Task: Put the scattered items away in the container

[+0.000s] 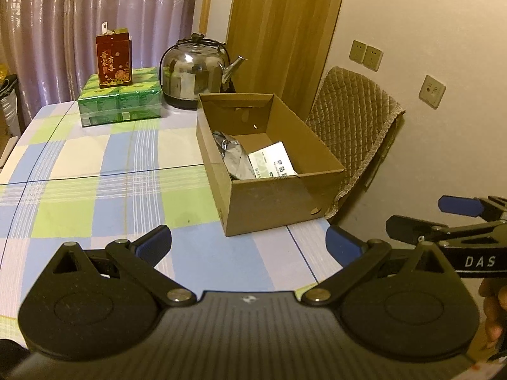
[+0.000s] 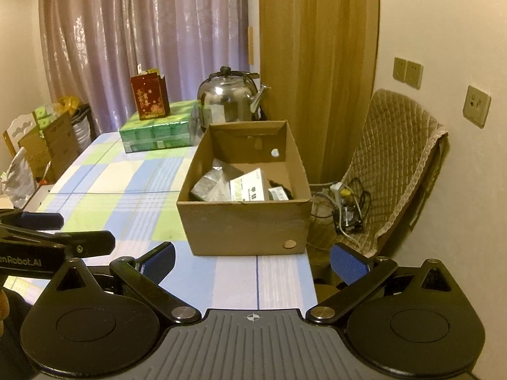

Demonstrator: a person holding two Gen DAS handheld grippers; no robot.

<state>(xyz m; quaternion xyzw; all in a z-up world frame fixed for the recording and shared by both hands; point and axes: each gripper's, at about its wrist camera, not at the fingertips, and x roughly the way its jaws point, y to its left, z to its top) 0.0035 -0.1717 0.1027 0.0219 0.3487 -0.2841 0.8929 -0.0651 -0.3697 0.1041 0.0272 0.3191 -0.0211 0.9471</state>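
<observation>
While both claws hang over the near end of the table (image 1: 95, 158), I count from left to right. One red carton (image 1: 114, 60) with gold Chinese characters — too small for me to read — stands upright on one green shrink-wrapped multipack (image 1: 122, 99) at the far end. One steel kettle (image 1: 195, 69) sits just right of the multipack, behind the one open cardboard box (image 1: 279, 202), which stands at the table's right edge.

Inside the box I count three items in the right wrist view: one silver foil pouch (image 2: 210, 186) at left, one white-and-green carton (image 2: 250, 188) with black Chinese print beside it, and one small dark item (image 2: 280, 193) at right which I cannot identify. No loose item shows on the checked cloth near the box.

One chair with a quilted cover (image 1: 355, 133) stands right of the table. On the wall I count three plates — a pair of sockets (image 1: 366, 53) and a single outlet (image 1: 432, 91).

Legible writing: "DAS" on the right gripper's body in the left view, "enRobot.AI" on the left gripper's body in the right view.

Left gripper (image 1: 248, 243): blue-padded fingers spread wide, holding nothing, touching nothing. Right gripper (image 2: 252, 261): likewise spread wide and empty, above the table's near right corner, short of the box.
</observation>
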